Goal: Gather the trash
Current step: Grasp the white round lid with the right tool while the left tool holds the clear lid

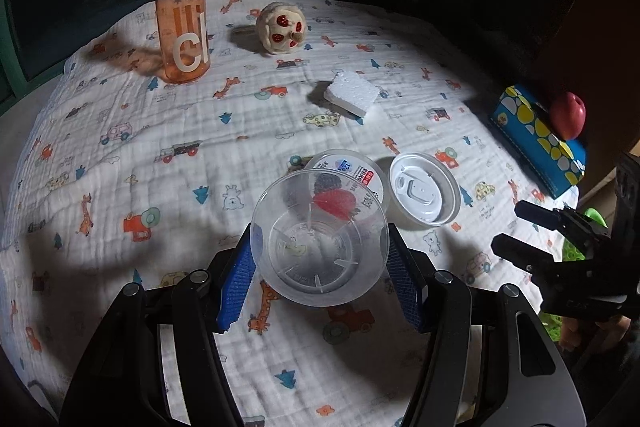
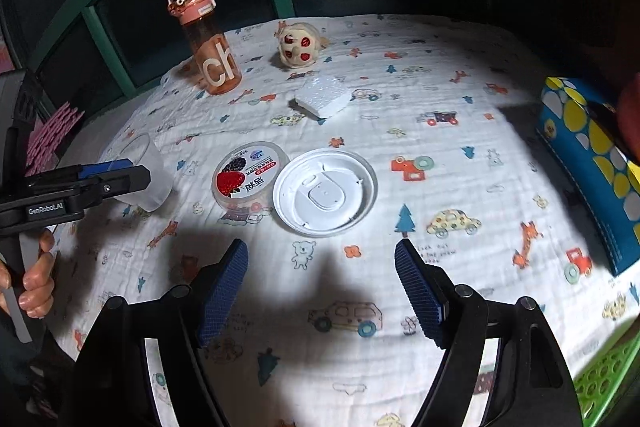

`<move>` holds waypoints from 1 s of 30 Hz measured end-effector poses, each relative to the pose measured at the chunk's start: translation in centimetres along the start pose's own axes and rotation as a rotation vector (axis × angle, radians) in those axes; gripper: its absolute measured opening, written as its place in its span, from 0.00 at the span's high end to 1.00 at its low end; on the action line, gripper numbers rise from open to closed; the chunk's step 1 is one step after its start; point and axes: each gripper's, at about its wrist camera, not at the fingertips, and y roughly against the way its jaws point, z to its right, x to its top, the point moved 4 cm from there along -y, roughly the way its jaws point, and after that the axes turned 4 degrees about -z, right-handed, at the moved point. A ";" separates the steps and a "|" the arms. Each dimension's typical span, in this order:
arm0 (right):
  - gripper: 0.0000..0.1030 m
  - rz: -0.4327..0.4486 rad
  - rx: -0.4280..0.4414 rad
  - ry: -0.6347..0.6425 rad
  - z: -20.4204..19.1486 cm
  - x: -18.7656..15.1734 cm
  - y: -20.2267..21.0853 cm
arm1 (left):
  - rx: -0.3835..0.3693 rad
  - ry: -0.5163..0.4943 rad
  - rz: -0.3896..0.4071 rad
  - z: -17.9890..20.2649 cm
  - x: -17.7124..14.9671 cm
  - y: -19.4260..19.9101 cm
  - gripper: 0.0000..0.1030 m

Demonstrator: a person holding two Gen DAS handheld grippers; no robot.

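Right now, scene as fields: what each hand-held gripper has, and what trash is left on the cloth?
left hand-held gripper: shut on clear plastic cup, lifted off the cloth
right hand-held gripper: open, empty
trash on patterned cloth: white lid, berry-label lid, foam block
other items: orange bottle, plush toy, blue box

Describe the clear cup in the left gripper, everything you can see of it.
The clear cup is see-through plastic, round, tapering from a wide rim to a ribbed base, and looks empty. The left gripper holds it by the sides, blue fingers pressed on either wall, mouth toward the camera. It hangs above the patterned cloth, in front of the berry tub. From the right wrist view it sits tilted.
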 end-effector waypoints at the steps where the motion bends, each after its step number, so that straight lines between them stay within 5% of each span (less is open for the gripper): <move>1: 0.24 -0.008 -0.001 0.015 -0.3 0.2 -0.5 | -0.002 0.008 -0.003 -0.3 -0.1 -0.1 0.41; 15: 0.19 -0.102 -0.027 0.143 -0.9 2.8 -8.1 | -0.013 0.042 -0.023 -2.3 0.4 -1.6 0.41; 30: 0.23 -0.117 -0.060 0.153 -0.6 4.0 -10.3 | -0.020 0.047 -0.040 -2.6 0.6 -2.7 0.41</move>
